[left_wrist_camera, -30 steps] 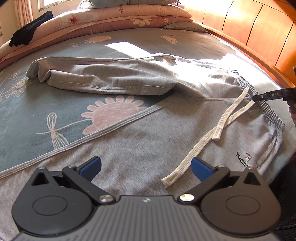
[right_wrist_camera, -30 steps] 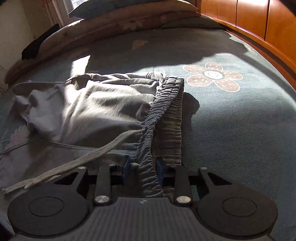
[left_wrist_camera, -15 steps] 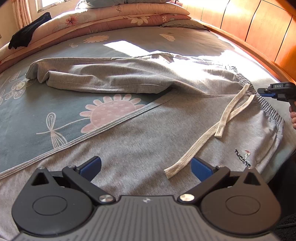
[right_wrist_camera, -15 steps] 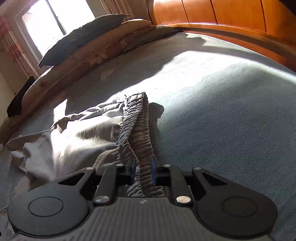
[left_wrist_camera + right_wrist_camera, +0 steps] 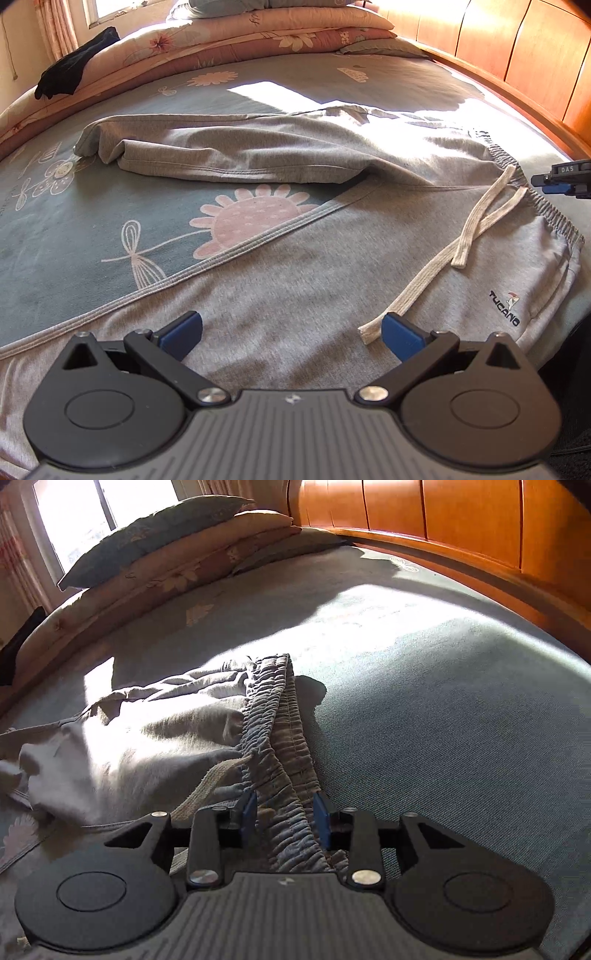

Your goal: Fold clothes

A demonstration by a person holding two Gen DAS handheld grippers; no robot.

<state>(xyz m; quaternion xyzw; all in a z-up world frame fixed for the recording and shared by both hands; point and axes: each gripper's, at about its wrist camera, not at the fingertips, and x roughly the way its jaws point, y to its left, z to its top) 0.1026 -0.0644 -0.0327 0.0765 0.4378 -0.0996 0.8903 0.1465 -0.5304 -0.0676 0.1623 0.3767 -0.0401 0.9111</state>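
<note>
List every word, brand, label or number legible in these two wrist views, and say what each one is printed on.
"TUCANO", dark print beside a small bird logo, on the light grey cotton sweatpants near the waistband.
"DAS", pale letters on a small label on the black right gripper at the right edge of the left wrist view.
No readable text in the right wrist view; the small emblem on each gripper's ribbed grey body is a mark, not lettering.

The left gripper (image 5: 291, 332) points forward and down with its blue pads spread wide and nothing between them; the right gripper (image 5: 284, 818) also tilts downward, and its jaws have just been opening, so the pads now stand a little clear on either side of the waistband (image 5: 291, 827) lying between them, no longer pinching it
</note>
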